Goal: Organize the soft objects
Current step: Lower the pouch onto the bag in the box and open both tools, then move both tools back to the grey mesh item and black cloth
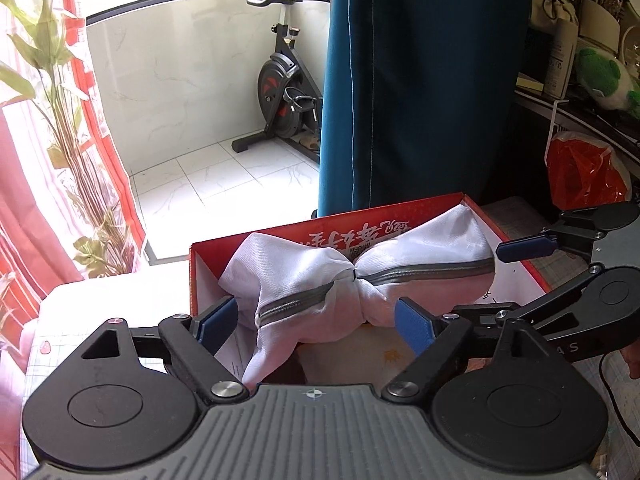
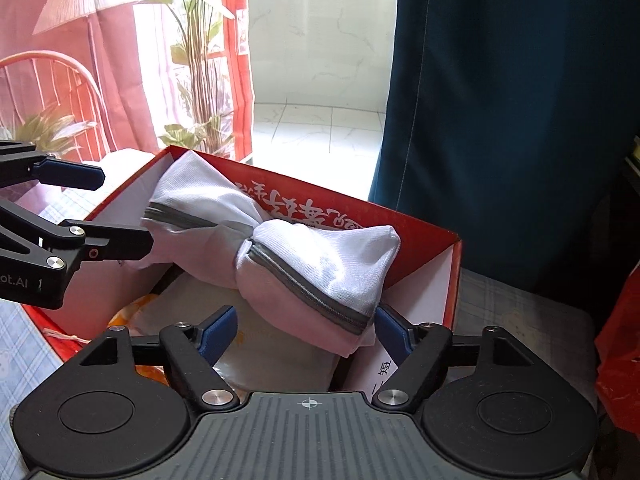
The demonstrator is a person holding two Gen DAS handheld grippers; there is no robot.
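A white mesh bag (image 1: 320, 276) (image 2: 320, 264) with a grey zip lies pinched at its middle across the open red cardboard box (image 1: 248, 240) (image 2: 420, 228). My left gripper (image 1: 316, 322) stands open around the bag's near left lobe, and neither blue pad presses on it. It also shows at the left of the right wrist view as the left gripper (image 2: 112, 210), at the bag's far end. My right gripper (image 2: 306, 334) is open too, its right pad (image 2: 390, 330) close beside the bag's corner. A pale packet with orange print (image 2: 280, 344) lies underneath in the box.
The box stands on a checked tablecloth (image 2: 520, 312). A teal curtain (image 1: 420, 80) hangs behind it, with an exercise bike (image 1: 284, 92) on the tiled balcony. A red plastic bag (image 1: 580, 168) and a green plush toy (image 1: 604, 80) are at the right, a tall plant (image 1: 60, 120) at the left.
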